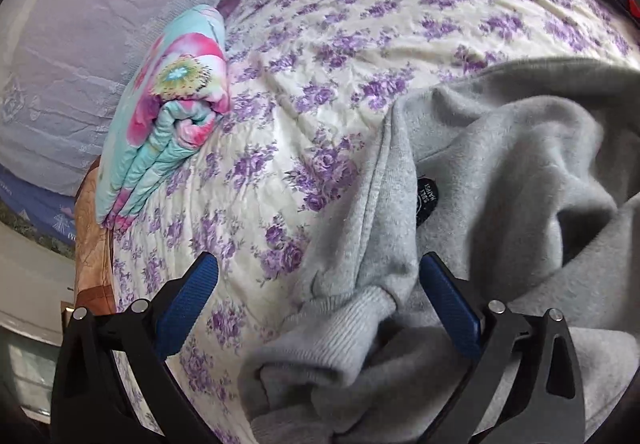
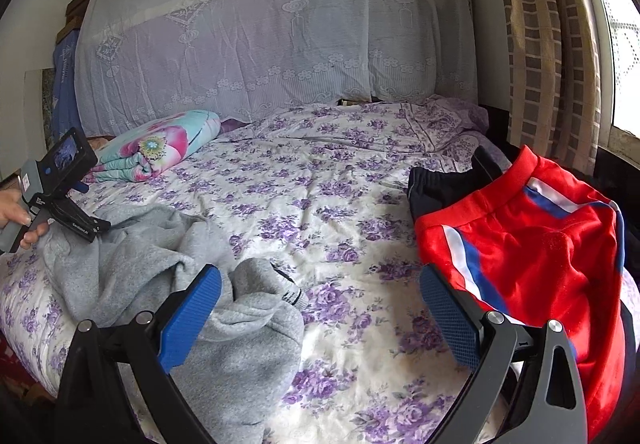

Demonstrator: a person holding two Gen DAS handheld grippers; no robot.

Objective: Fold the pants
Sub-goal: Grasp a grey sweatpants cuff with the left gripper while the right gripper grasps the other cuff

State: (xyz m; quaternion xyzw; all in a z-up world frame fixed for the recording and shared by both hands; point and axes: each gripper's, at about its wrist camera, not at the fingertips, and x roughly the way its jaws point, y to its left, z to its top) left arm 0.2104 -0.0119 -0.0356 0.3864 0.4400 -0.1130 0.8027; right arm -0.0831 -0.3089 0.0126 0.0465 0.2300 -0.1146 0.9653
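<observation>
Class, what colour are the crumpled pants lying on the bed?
Plain grey pants, best seen in the right wrist view.

Bed w/ purple floral sheet, grey sweatpants crumpled, red garment, folded floral quilt

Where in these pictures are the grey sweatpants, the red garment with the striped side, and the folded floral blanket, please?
grey sweatpants (image 2: 132, 244): right wrist view, on the crumpled middle.
red garment (image 2: 552, 256): right wrist view, on the plain red panel.
folded floral blanket (image 1: 176, 92): left wrist view, on its flower print.
</observation>
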